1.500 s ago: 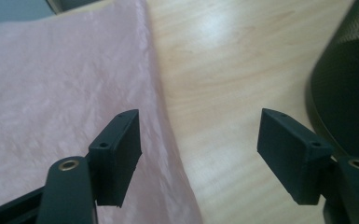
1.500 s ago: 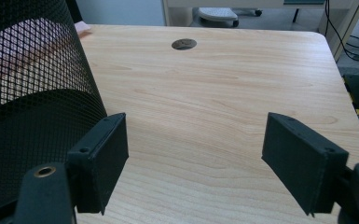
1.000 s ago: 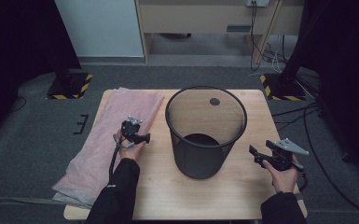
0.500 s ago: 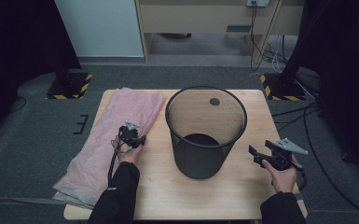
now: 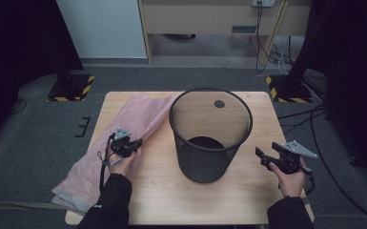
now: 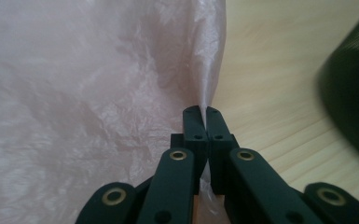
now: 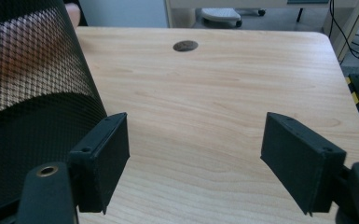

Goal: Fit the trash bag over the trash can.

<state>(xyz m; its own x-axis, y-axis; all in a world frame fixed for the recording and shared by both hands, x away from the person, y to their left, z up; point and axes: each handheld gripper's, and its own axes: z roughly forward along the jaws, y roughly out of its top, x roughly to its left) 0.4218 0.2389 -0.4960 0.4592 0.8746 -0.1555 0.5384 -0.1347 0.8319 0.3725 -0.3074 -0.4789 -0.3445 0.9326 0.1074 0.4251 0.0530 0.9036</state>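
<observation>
Left gripper [image 5: 134, 144] sat near the table's [image 5: 162, 200] left front, over the pink plastic bag [image 5: 124, 124]. Its jaws had just been closing and were pressed together on the bag's edge; in the left gripper view a thin fold of the film [image 6: 205, 88] ran up from between the two black tips [image 6: 204, 122]. Bag surface was crinkled and translucent.

Right gripper [image 5: 262, 157] was held at the table's right front, well apart from the bag, its jaws spread wide with nothing between them. Right gripper view: bare wood between the two pads [image 7: 193, 163], mesh wall close at the left.

The bag lay flat along the left side of the table, running from the front left corner, where it overhung the edge, diagonally back toward the bin.

Black wire-mesh waste bin [image 5: 209, 133] stood upright mid-table, between the two grippers, just beside the bag's far end.

Farther back, a small dark round spot [image 7: 185, 45] lay on the tabletop behind the bin. Beyond the table: grey carpet, stand feet with yellow-black tape [image 5: 71, 88], cables [image 5: 324, 119] at the right.
</observation>
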